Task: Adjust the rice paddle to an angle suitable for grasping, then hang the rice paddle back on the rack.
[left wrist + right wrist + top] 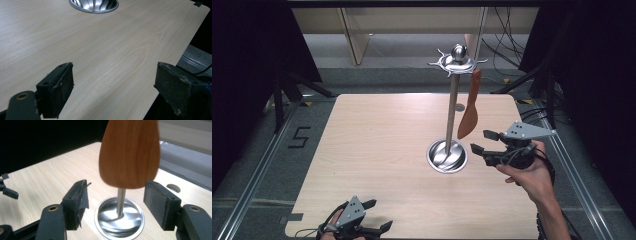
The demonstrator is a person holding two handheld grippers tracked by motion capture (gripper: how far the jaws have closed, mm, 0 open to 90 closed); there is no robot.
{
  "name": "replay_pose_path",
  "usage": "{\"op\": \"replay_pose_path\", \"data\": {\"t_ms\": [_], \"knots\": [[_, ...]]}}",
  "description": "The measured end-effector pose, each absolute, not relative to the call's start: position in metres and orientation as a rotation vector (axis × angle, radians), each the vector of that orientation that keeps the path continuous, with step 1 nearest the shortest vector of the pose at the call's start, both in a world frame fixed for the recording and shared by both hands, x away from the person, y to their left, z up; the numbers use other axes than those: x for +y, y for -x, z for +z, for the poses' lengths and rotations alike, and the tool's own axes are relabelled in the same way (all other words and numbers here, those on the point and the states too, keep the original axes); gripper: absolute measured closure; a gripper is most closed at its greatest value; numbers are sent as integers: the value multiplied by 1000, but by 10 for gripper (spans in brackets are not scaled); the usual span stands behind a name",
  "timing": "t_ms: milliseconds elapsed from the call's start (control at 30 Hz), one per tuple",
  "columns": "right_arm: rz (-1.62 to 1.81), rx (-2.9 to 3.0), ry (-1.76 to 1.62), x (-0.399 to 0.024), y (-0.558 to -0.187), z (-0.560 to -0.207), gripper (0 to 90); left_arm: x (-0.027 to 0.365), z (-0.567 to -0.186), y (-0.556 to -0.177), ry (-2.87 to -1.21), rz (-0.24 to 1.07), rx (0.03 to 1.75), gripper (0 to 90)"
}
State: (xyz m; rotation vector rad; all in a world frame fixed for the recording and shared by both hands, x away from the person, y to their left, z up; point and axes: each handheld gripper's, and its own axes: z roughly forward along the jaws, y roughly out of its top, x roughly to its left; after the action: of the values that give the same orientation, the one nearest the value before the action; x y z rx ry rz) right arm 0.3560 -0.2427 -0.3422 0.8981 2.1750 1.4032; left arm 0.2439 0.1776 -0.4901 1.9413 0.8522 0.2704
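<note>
While the wooden spatula (pixel 129 152) hangs just ahead, the right tool (pixel 116 203) gapes, released.

Open tongs (pixel 116 205) flank a hanging wooden spatula (pixel 129 152) above the stand's metal base (pixel 119 220).

Stand (pixel 452 107) sits on the table (pixel 377 150), right of centre, its round base (pixel 447 156) on the tabletop and a hook ring (pixel 457 62) on top. Spatula (pixel 469 107) hangs from that ring on the stand's right side. Right gripper (pixel 484 142) just right of the base, left gripper (pixel 377 216) at the near table edge, well apart from the stand.
</note>
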Motion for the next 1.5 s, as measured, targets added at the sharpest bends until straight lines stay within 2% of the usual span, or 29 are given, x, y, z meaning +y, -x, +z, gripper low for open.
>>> {"op": "replay_pose_path", "data": {"t_ms": [133, 200, 600, 700, 833, 1067, 1200, 1300, 1500], "knots": [[1391, 2205, -902, -244, -355, -348, 362, 179, -489, -247, -1973, 306, 817, 148], [1393, 2212, -908, -243, -354, -355, 359, 177, -490, -245, -1951, 282, 853, 148], [1317, 2281, -952, -251, -342, -382, 351, 174, -489, -246, -1966, 298, 804, 148], [1324, 2299, -973, -252, -342, -385, 350, 176, -490, -247, -2008, 316, 798, 148], [1310, 2315, -942, -253, -343, -387, 348, 175, -490, -245, -1962, 295, 838, 148], [1302, 2329, -974, -252, -340, -392, 340, 176, -490, -245, -1983, 315, 794, 148], [1298, 2322, -994, -251, -338, -395, 332, 176, -490, -242, -1954, 301, 831, 148], [1285, 2333, -965, -252, -339, -396, 327, 179, -489, -245, -2004, 330, 780, 148], [1287, 2345, -996, -252, -338, -401, 316, 177, -490, -244, -1968, 312, 801, 148]]}}
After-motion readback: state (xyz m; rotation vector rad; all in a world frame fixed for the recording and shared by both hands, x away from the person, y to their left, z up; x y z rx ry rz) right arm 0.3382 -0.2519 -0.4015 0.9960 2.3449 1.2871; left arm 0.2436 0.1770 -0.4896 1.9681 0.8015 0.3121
